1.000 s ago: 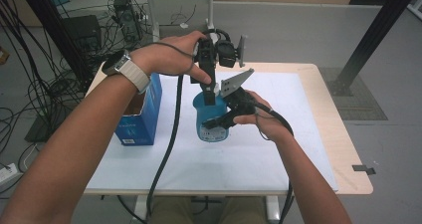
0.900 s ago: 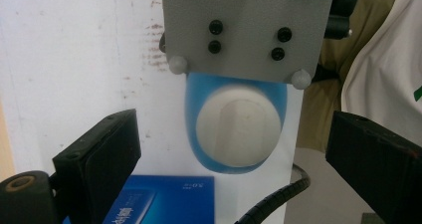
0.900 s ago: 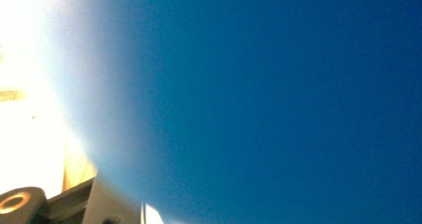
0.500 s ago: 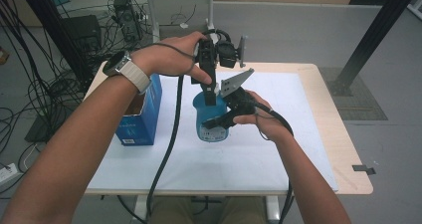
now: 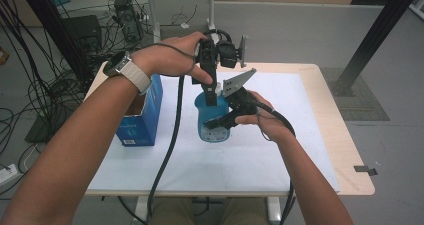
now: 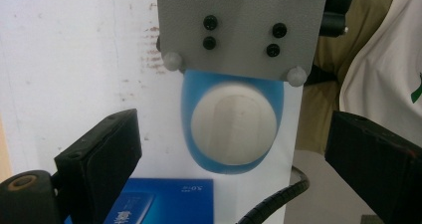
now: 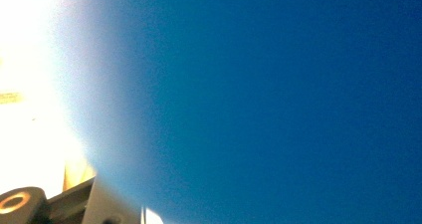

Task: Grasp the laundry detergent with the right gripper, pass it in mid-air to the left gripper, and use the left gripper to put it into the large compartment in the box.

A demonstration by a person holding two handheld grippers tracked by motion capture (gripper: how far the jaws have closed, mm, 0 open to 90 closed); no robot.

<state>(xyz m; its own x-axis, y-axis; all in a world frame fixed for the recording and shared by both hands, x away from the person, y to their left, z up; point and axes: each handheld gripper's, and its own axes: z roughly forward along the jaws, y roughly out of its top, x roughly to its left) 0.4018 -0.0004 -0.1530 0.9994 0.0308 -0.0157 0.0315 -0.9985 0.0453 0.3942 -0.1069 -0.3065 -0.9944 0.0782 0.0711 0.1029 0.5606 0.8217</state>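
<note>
Table [image 5: 300,150] under white sheet, with your forearms coming in from the near edge. Blue carton [image 5: 142,117] stands at the left side, well clear of the work; its top corner also shows low in the left gripper view [image 6: 159,201].

Blue bottle [image 5: 212,120] stands upright near the table's middle. Your right gripper [image 5: 220,121] comes in level from the right and is clamped on the bottle's body. The right gripper view puts blurred blue plastic [image 7: 259,94] hard against the lens, which agrees with a firm side hold.

Your left gripper [image 5: 211,92] hangs nose-down directly over the bottle. In the left gripper view its jaws stand apart, one on each side of the white cap [image 6: 234,129], neither pad touching it; the right gripper's grey plate [image 6: 239,30] sits just beyond.

Step in hand, as judged: bottle steadied, cap not yet gripped, so this looks like the approach to uncapping.

Next move calls for you to lower the left gripper until both pads flank the cap's side wall, centred, then close. Keep the right hold tight so the bottle cannot spin or tip under the twist.
</note>
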